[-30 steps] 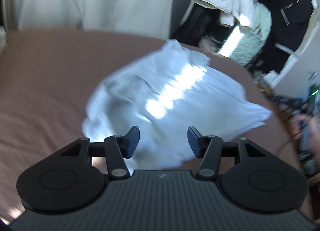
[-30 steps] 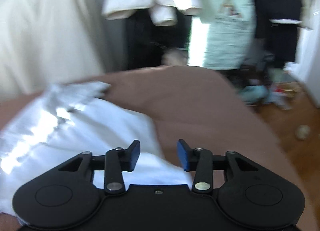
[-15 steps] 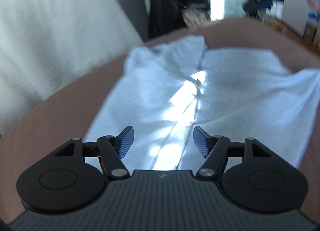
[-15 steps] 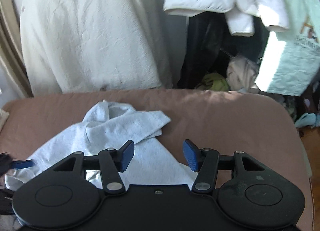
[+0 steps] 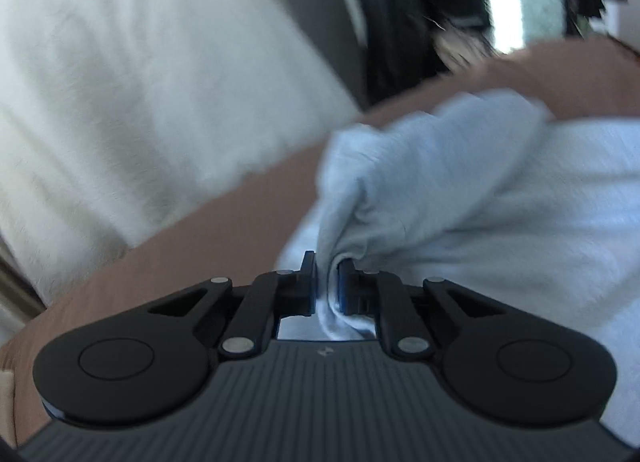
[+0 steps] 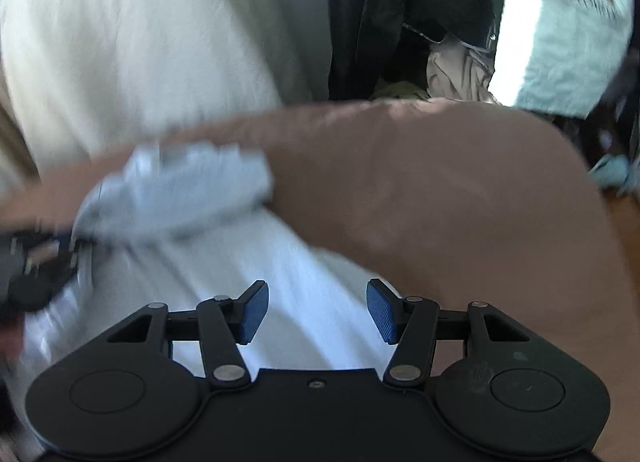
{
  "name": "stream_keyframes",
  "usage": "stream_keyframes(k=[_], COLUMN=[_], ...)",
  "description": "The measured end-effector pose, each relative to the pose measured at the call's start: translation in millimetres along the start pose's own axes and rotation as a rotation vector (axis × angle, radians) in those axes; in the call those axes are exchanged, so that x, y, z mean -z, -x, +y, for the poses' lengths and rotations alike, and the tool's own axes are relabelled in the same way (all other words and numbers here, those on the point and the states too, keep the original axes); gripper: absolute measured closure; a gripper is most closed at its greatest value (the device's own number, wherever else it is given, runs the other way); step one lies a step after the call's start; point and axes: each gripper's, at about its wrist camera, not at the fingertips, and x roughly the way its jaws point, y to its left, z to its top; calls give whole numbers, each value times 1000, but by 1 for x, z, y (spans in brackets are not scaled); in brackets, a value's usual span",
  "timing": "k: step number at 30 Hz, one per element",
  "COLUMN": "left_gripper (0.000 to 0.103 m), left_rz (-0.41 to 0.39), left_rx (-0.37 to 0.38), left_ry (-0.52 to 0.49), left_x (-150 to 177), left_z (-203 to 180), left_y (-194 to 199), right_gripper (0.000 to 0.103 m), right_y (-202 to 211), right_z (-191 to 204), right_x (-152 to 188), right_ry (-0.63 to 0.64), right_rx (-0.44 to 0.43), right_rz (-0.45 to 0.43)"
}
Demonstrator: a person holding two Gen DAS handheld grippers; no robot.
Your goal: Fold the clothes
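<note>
The folding has barely begun: the pale grey sweatshirt (image 6: 224,262) lies spread and rumpled on the brown bed (image 6: 440,197), its far part bunched rather than folded. The left hand-held gripper (image 5: 326,286) has just closed its jaws and now pinches a fold of the sweatshirt's near left edge. The right hand-held gripper (image 6: 318,310) hovers over the near right part of the cloth, jaws apart and empty. Smoothing, folding and tidying all seem left to do.

The garment (image 6: 248,262) lies on the bed (image 6: 440,189), toward its left side. Behind the bed a curtain (image 6: 140,41) hangs at left and piled clothes (image 6: 460,61) at right.
</note>
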Motion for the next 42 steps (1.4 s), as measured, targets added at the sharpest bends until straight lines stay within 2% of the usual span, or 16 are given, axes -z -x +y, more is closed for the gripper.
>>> stream_keyframes(k=[4, 7, 9, 12, 16, 17, 18, 19, 21, 25, 27, 30, 33, 37, 40, 42], left_gripper=[95, 95, 96, 96, 96, 95, 95, 95, 95, 95, 94, 94, 95, 95, 95, 95], left_rz=[-36, -50, 0, -5, 32, 27, 26, 25, 22, 25, 80, 53, 6, 24, 7, -2], left_rx=[7, 37, 85, 59, 74, 107, 94, 74, 34, -54, -78, -93, -101, -76, 7, 52], left_ry=[227, 422, 552, 571, 723, 793, 815, 830, 859, 895, 914, 917, 822, 781, 851, 902], left_x=[10, 43, 70, 111, 148, 158, 164, 169, 181, 209, 217, 213, 195, 192, 197, 199], left_z=[79, 134, 161, 174, 198, 208, 214, 221, 233, 232, 225, 225, 222, 224, 241, 251], left_y=[24, 55, 68, 93, 91, 95, 93, 90, 84, 66, 52, 63, 74, 77, 75, 71], right_gripper=[43, 43, 43, 43, 42, 42, 42, 42, 40, 36, 36, 36, 36, 35, 35, 35], right_y=[-42, -71, -82, -79, -59, -55, -52, -49, -45, -43, -46, -53, -62, -81, -85, -86], right_z=[22, 44, 58, 90, 133, 140, 147, 154, 171, 188, 179, 167, 159, 128, 87, 64], right_x=[-23, -36, -43, -52, -51, -49, -47, -45, -40, -37, -42, -52, -63, -65, -55, -51], right_ry=[36, 61, 19, 51, 174, 179, 181, 183, 212, 273, 212, 118, 116, 68, -71, -134], right_rx=[-14, -25, -60, -148, -137, -167, -212, -259, -273, -197, -170, -170, -84, 30, 126, 138], right_rz=[-4, 13, 34, 41, 27, 39, 66, 95, 126, 127, 124, 141, 154, 169, 172, 173])
